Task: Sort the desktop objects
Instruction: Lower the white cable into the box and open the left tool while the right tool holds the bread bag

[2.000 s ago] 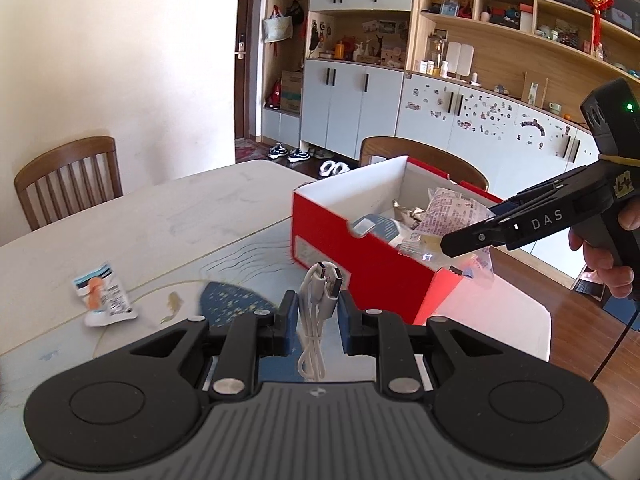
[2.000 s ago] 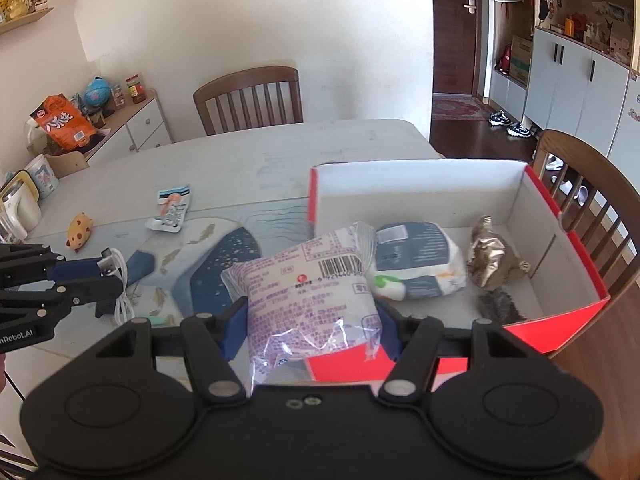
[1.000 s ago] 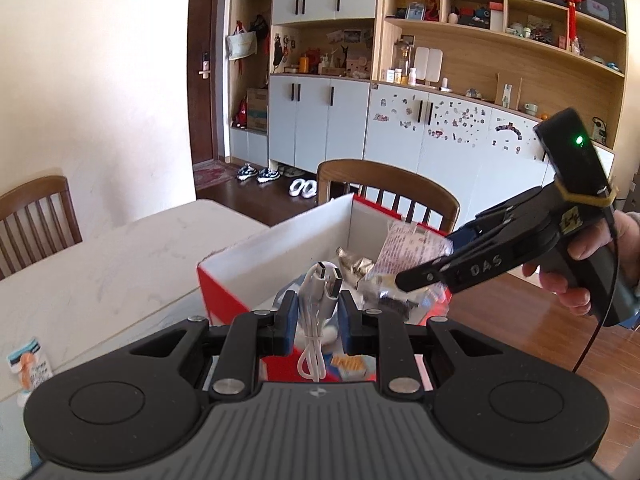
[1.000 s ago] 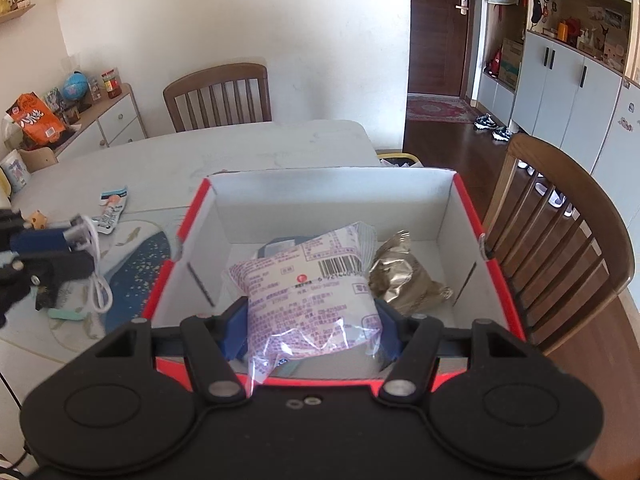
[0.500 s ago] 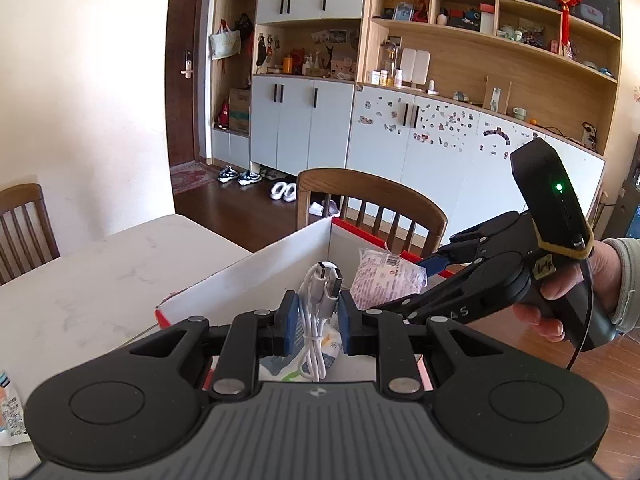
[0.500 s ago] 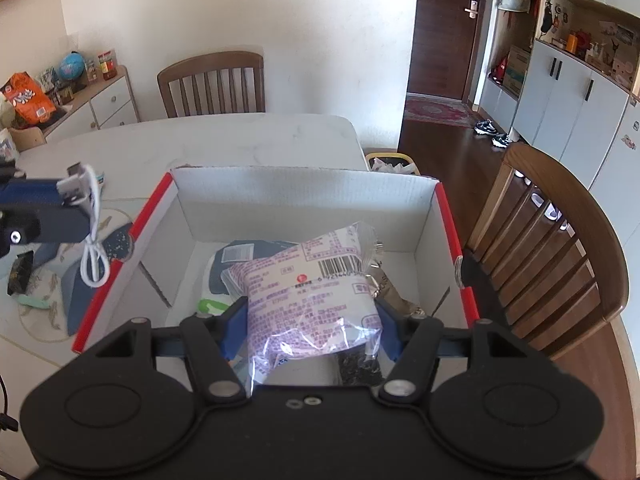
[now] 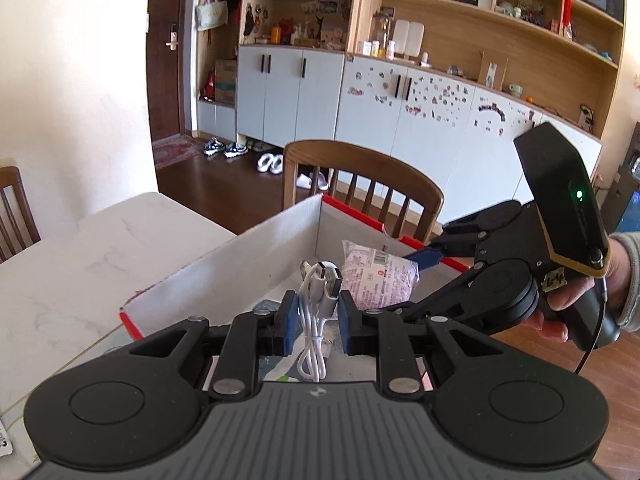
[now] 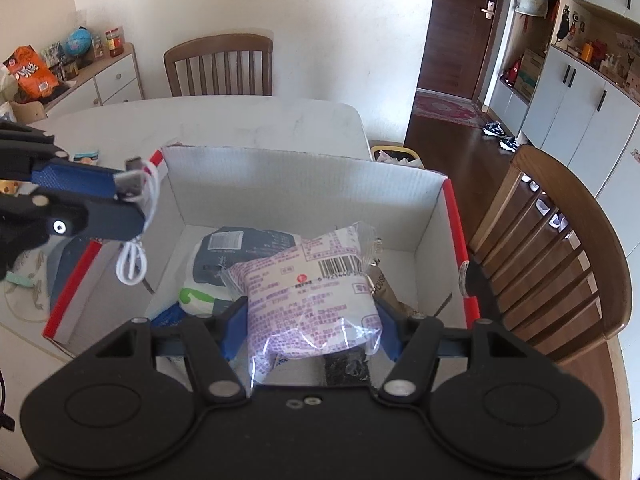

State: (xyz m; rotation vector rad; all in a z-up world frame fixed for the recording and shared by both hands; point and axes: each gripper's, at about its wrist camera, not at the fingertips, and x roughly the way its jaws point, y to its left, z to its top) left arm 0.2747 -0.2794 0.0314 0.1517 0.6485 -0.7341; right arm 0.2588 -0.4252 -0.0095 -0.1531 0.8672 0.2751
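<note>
Now, step in hand: you carry two things to drop into the red box (image 8: 456,216), which stands at the table (image 8: 280,120) edge next to a wooden chair (image 8: 560,240).
Left gripper (image 7: 313,312): its pads are pressed together on the white USB cable (image 7: 316,300), whose loop hangs free below, just over the left rim of the box.
Right gripper (image 8: 310,322): its pads are clamped on the purple snack packet (image 8: 312,292), above the near middle of the box.
Inside the box: a dark blue pouch (image 8: 228,256) and other small items already lie on the floor.
How to do it well: bring the cable fully past the rim before you release, so that the loop does not catch there. Lower the packet toward a free place and open only when it is low.
Risk: the two grippers are near; release one after the other.
</note>
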